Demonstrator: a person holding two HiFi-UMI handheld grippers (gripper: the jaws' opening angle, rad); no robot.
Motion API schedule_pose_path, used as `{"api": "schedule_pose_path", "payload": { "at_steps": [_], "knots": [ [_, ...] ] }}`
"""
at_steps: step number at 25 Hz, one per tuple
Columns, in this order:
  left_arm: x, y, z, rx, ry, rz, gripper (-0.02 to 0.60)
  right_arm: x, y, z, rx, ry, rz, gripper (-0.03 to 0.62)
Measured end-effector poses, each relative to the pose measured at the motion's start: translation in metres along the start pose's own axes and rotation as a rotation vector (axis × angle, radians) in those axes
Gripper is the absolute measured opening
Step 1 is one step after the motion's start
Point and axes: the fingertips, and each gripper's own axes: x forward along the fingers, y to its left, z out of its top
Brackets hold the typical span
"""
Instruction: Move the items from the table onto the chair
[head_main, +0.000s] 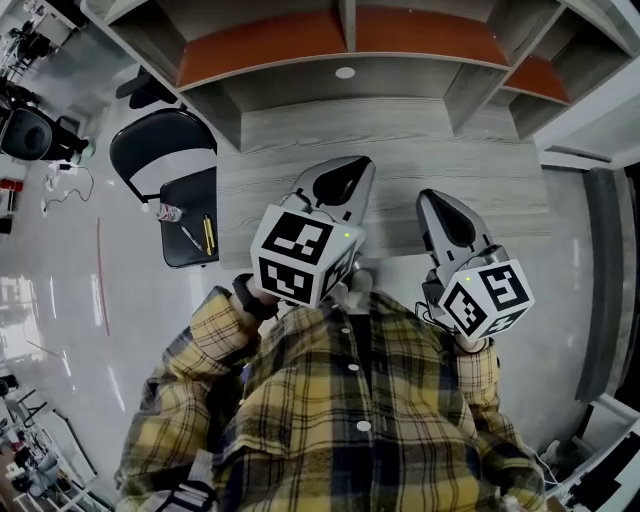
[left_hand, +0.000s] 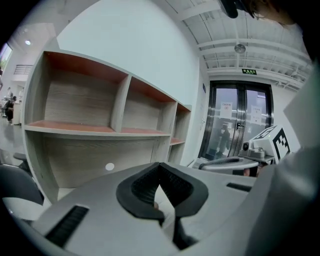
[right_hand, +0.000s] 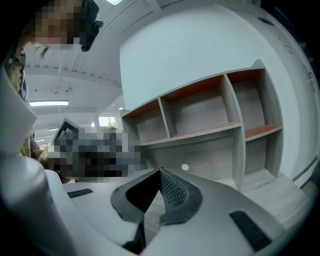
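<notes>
Head view shows you holding both grippers over the wooden table (head_main: 420, 150), close to your chest. Your left gripper (head_main: 345, 175) has its jaws pressed together with nothing between them, and so does your right gripper (head_main: 440, 205). Off to your left, the black chair (head_main: 150, 145) has a small bottle (head_main: 170, 212), a yellow pen (head_main: 208, 233) and a grey pen (head_main: 190, 238) on its seat.

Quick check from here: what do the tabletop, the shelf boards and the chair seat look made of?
Tabletop: pale grey wood grain, matte, probably laminated board judging by the even grain. Shelf boards: reddish-brown faces with pale edges, likely laminated board too. Chair seat: black, smooth, slight sheen; plastic or vinyl, cannot tell which.
</notes>
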Motion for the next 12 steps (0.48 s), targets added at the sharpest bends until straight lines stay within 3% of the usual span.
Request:
{"api": "schedule_pose_path", "payload": {
  "at_steps": [12],
  "knots": [
    [0.008, 0.001, -0.015, 0.041, 0.074, -0.020, 0.005, -0.010, -0.011, 0.003, 0.003, 0.011, -0.013, 0.017]
  ]
}}
